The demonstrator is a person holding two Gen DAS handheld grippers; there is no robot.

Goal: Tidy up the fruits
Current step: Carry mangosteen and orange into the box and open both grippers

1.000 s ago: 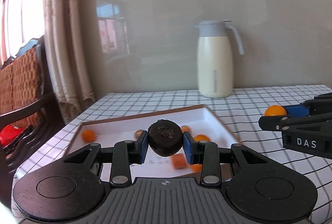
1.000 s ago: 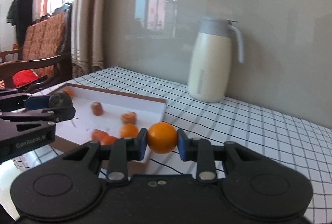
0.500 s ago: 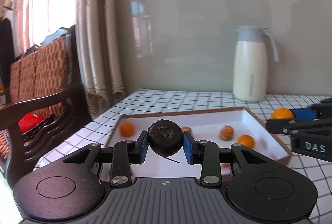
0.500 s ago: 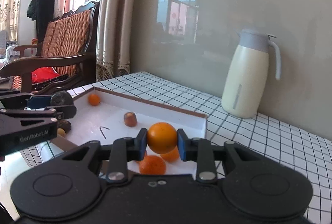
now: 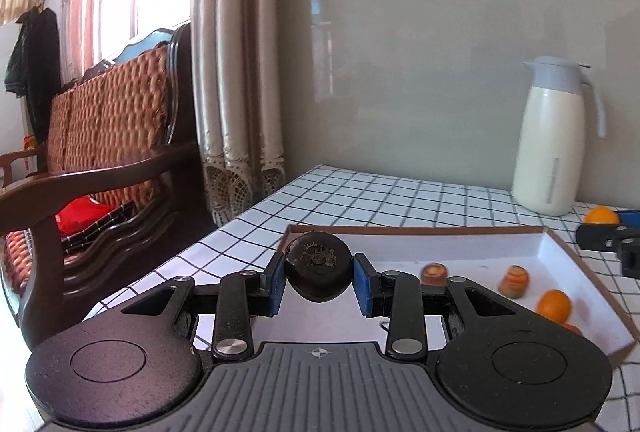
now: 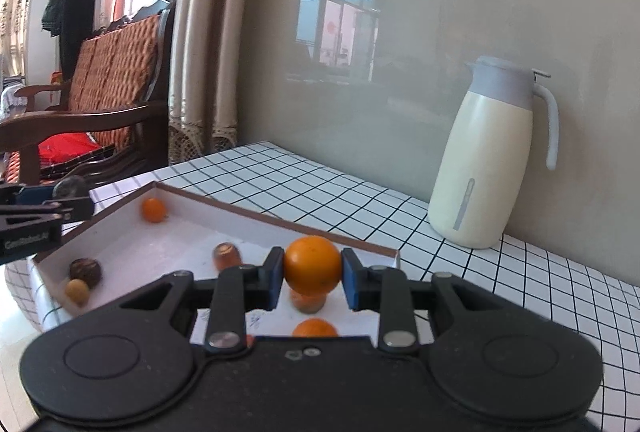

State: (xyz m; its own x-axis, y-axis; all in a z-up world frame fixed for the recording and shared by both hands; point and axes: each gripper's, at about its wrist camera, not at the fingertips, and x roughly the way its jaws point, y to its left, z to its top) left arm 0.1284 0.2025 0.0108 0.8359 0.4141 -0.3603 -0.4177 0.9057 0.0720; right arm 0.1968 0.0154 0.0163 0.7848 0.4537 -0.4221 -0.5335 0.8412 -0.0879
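At the far left, beyond the desk (image 5: 360,192), stands a wooden chair (image 5: 100,168) with a woven back. Next comes the left gripper (image 5: 319,274), its jaws clenched on a dark round fruit (image 5: 319,270), held by its sides above the near left corner of the white tray (image 6: 280,220). That fruit looks hard-shelled and wrinkled (likely light and stiff), so a grip across its widest part should hold without crushing.

Inside the tray lie a small orange (image 6: 153,210) near the far corner, another dark fruit (image 6: 85,271) with a pale one (image 6: 77,291) touching it, and a few blurred brownish and orange pieces toward the middle.

Further right, the right gripper (image 6: 313,264) has its jaws closed on an orange fruit (image 6: 313,264), held over the tray's right part. Its smooth skin seems a little slippery and yielding, so a firm, centred squeeze suits it. A cream jug (image 6: 488,160) stands on the desk, well apart, at the right.
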